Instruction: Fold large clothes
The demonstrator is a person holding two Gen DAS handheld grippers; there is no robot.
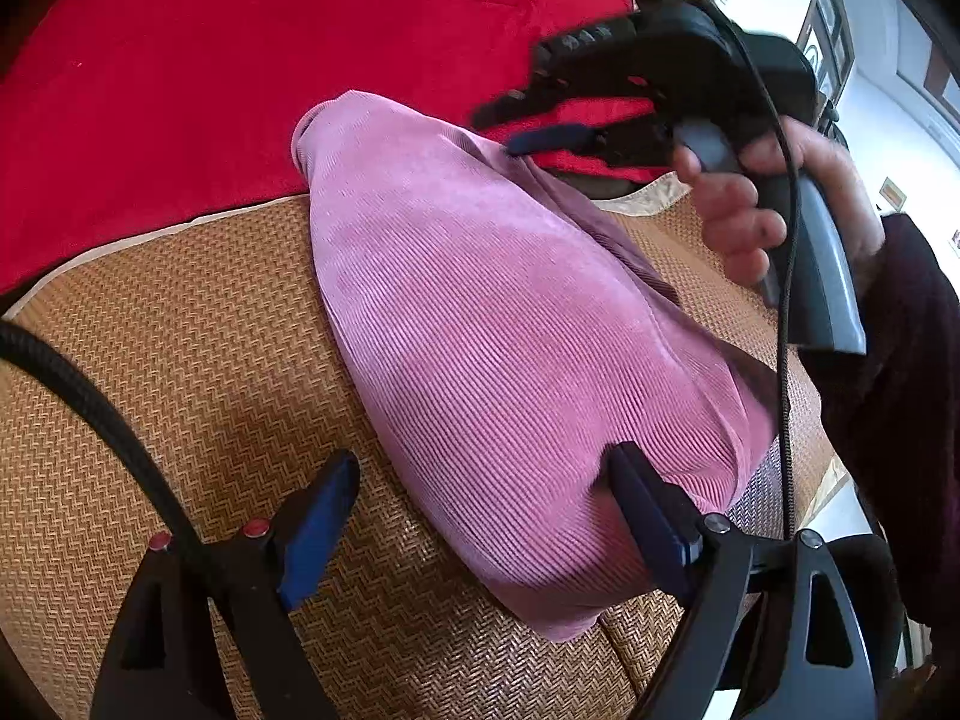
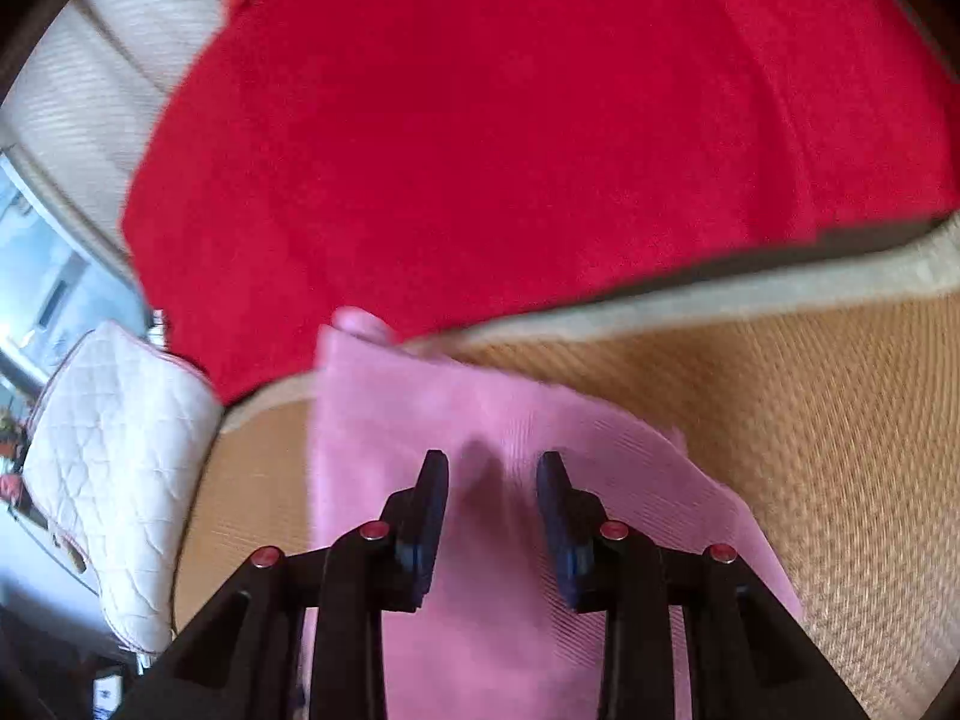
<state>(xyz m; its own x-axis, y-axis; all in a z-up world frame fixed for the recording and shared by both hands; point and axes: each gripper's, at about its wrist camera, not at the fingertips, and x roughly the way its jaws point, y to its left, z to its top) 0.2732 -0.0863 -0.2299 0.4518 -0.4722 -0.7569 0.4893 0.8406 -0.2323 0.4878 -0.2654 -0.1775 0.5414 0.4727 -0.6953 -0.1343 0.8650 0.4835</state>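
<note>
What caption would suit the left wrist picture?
Folded pink corduroy garment on a woven mat, open left gripper beside it, right gripper above.

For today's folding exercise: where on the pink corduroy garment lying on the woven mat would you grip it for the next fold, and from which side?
Probably the narrow far end of the pink garment, by the red blanket. There the cloth tapers to a free edge on the woven mat. Come from above and pinch the layers. The right gripper hovers there, apparently empty.

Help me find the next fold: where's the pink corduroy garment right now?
The pink corduroy garment lies folded on the woven mat, in the middle of both wrist views, its far end by the red blanket.
</note>
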